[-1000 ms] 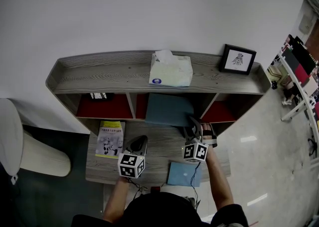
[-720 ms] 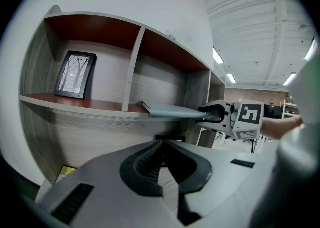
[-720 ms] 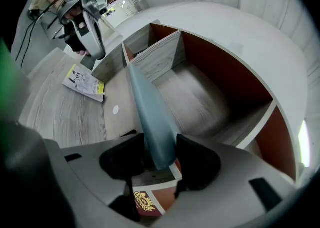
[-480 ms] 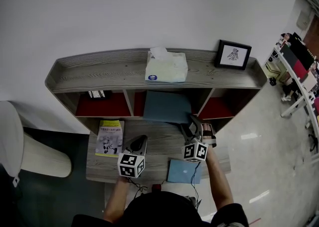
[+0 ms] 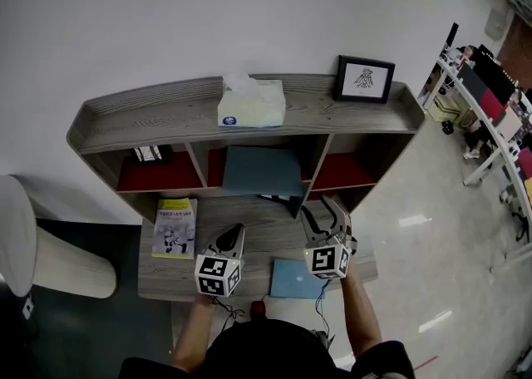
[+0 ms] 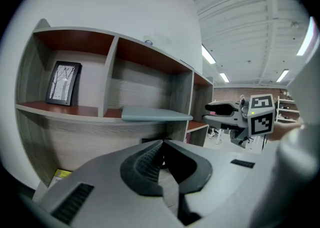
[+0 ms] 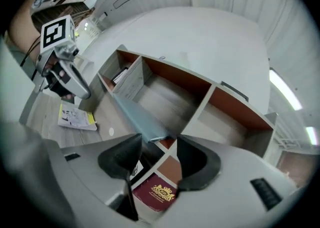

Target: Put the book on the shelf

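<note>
A blue-grey book point(image 5: 252, 171) lies flat in the middle compartment of the wooden shelf point(image 5: 249, 124), its front part jutting out over the desk. My right gripper point(image 5: 326, 218) stands open just right of and in front of the book's corner, with nothing between its pads. In the right gripper view the book's edge point(image 7: 140, 117) lies just beyond the open right gripper point(image 7: 159, 144). My left gripper point(image 5: 229, 244) rests shut and empty over the desk. Its closed tips point(image 6: 161, 147) point at the shelf and the book point(image 6: 155, 115).
On the shelf top stand a tissue box point(image 5: 251, 103) and a framed picture point(image 5: 364, 79). A yellow booklet point(image 5: 174, 226) and a light blue book point(image 5: 298, 278) lie on the desk point(image 5: 266, 232). A dark red book point(image 7: 157, 192) lies below the right gripper. A small frame point(image 6: 63, 83) stands in the left compartment.
My right gripper has let go of the blue-grey book and drawn back from its corner. The book stays in the middle compartment. The left gripper has not moved.
</note>
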Available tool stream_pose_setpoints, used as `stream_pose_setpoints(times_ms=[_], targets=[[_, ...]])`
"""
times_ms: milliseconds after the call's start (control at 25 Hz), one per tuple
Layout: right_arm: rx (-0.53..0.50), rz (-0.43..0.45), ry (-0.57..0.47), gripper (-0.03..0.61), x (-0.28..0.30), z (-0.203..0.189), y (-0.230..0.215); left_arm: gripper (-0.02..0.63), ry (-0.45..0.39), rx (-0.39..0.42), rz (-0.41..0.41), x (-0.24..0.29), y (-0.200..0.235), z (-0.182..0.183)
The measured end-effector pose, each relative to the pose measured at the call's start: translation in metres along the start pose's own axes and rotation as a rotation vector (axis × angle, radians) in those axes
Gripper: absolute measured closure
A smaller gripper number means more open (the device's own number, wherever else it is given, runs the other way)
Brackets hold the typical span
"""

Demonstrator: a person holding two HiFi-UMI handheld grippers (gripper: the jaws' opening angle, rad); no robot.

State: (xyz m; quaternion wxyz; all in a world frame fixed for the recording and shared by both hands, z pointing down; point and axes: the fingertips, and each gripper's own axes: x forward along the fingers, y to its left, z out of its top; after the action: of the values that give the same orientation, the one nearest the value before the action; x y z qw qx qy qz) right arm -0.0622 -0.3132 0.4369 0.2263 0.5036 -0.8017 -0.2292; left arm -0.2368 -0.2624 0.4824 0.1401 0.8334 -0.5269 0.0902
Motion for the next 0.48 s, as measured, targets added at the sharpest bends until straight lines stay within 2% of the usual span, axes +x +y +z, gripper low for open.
stream_pose_setpoints(times_ms=[320,480], targets=[[0.337,-0.074,-0.091,0.411,-0.062,-0.011,-0.036,0.606,-0.018,0.037,-0.041,-0.001,-0.059,0.009],[0.426,-0.109,-0.099,0.440,-0.097,-0.020,-0.049,0.606,-0.025,0.051,-0.057,-0.001,-0.090,0.012]])
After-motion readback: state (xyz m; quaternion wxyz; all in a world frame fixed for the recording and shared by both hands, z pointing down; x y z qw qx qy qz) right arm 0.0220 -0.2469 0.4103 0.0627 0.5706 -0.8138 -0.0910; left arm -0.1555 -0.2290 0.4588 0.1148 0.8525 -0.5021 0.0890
